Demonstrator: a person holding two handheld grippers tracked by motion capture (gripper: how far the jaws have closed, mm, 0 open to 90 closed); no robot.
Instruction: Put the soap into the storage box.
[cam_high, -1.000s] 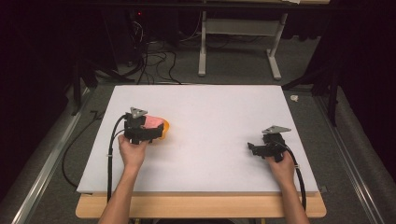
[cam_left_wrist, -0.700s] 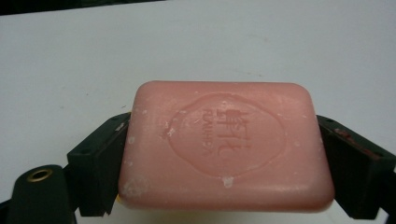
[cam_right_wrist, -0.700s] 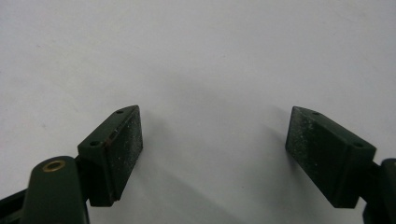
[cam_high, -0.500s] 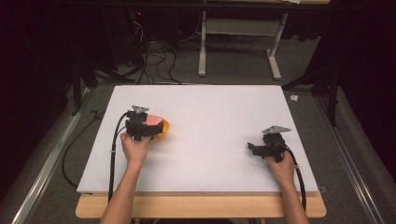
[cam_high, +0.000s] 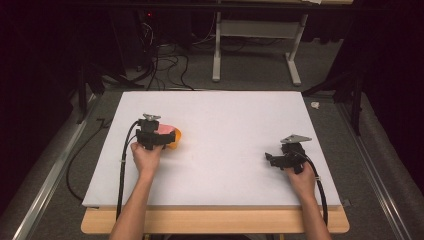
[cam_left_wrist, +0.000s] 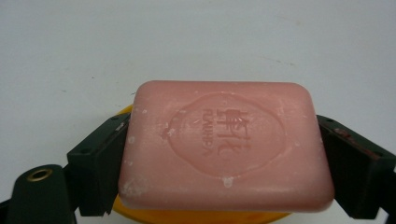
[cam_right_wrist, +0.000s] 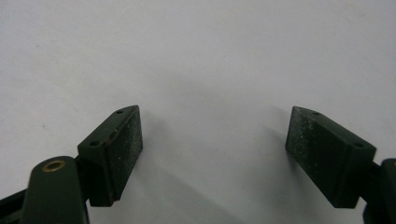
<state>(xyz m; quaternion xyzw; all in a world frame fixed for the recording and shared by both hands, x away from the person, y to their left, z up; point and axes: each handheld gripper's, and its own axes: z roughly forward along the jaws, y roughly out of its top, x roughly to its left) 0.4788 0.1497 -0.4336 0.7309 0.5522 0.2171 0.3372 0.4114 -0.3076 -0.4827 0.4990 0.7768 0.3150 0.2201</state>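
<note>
My left gripper has its fingers clamped on a pink bar of soap, one pad on each short end, the stamped face turned up toward the camera. In the high view the soap sits at about nine o'clock on the white worktop, just ahead of my left hand. Beneath the bar is something orange-yellow, which I take to be a dish; its edge peeks out at six o'clock under the soap, and I cannot tell whether the bar rests on it or is lifted just clear.

My right gripper is at about four o'clock on the worktop, well apart from the soap, its fingers spread wide with nothing but bare white surface between them. My right hand holds it low.

I judge the bar to be stiff and fairly dense for its size, with a waxy, slick skin; the pale crumbs on it suggest it is dry, which helps. The rounded edges give the pads little to bite on, so the flat middle of each short end is the place to hold, squeezing firmly but not so hard that the bar squirts out. A tilt could let it slide.
</note>
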